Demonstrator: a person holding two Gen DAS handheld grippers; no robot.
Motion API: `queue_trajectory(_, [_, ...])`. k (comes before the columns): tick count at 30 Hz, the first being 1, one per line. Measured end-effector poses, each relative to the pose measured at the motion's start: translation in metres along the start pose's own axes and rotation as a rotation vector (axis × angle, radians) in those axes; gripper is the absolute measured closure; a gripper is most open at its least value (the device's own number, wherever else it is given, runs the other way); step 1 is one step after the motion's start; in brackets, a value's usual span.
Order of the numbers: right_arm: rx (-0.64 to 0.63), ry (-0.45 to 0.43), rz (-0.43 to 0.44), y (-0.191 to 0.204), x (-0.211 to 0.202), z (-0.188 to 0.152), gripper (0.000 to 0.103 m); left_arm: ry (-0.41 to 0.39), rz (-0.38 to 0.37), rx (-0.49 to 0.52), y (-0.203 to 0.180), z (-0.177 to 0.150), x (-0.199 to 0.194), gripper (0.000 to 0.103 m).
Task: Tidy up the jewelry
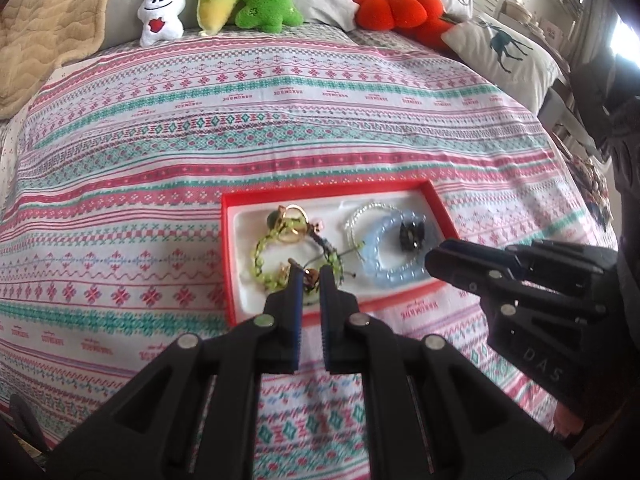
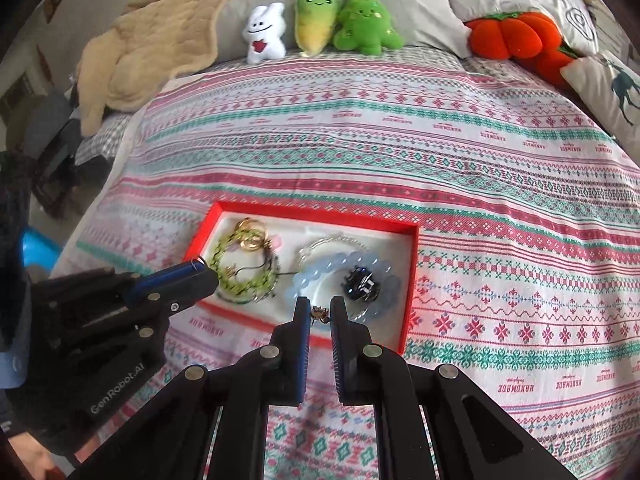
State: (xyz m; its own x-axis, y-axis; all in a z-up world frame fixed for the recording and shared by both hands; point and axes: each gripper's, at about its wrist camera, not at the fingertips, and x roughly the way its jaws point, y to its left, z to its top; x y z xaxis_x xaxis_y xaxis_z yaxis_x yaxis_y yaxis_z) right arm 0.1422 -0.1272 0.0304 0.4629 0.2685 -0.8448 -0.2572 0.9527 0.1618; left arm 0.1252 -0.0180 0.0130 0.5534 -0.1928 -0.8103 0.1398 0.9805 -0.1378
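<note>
**Handling Notes: Small Jewelry Held Above the Red Tray**

**Gripper state.** The left gripper [image 1: 308,276] was closed almost fully, its tips pinching a small brown-and-gold piece [image 1: 310,276], probably an earring or charm; its exact kind could not be told. The right gripper [image 2: 320,312] was likewise nearly closed on a similar small dark-gold piece [image 2: 319,313]. Both grippers hung over the near edge of the red tray [image 1: 328,192], which lay on the patterned bedspread [image 1: 200,140].

**Location of the task's items.** The remaining jewelry lay inside the tray on its white lining. A green beaded bracelet [image 1: 264,256] sat in the left part with gold rings [image 1: 294,222] at its far side. A pale blue beaded bracelet [image 1: 384,264] lay in the right part, overlapping a thin clear-beaded loop [image 1: 360,216], with a dark faceted piece [image 1: 412,234] lying inside it.

**Expected handling.**
- The pinched pieces were judged very light and rigid but tiny, so they could twist or slip out of the pads. A hold on the widest body of the piece, not on a thin hook or wire, was judged safest.
- The beaded bracelets were judged limp and likely to sag and swing when lifted. A grip across a single bead would likely roll; a grip spanning the strand between beads was judged steadier.
- The green bracelet appeared tangled with thin cords and the rings, so lifting it risked dragging neighbours along.
- The soft bedspread gave an unsteady base; pressing on the tray could tip it.
</note>
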Motion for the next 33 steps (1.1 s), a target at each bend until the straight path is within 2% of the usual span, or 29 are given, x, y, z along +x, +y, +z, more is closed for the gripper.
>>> queue_trajectory(12, [0.032,0.003,-0.014,-0.013,0.015,0.009,0.093,0.0,0.028,-0.025,-0.003,0.007,0.02,0.093])
queue_trajectory(20, [0.044,0.004,-0.018,-0.016,0.018,0.012,0.093,-0.014,0.043,-0.023,-0.002,0.009,0.014,0.079])
queue_trajectory(24, [0.037,0.005,-0.017,-0.015,0.02,0.012,0.092,-0.017,0.044,-0.022,0.0,0.008,0.009,0.076])
queue_trajectory(26, [0.031,0.008,-0.016,-0.015,0.02,0.012,0.085,-0.02,0.05,-0.016,-0.001,0.008,0.007,0.07])
queue_trajectory(30, [0.025,0.008,-0.019,-0.014,0.017,0.013,0.082,-0.027,0.057,-0.011,-0.001,0.007,0.001,0.066])
queue_trajectory(33, [0.029,0.004,-0.02,-0.015,0.011,0.012,0.073,-0.025,0.061,-0.022,0.0,0.006,-0.005,0.061])
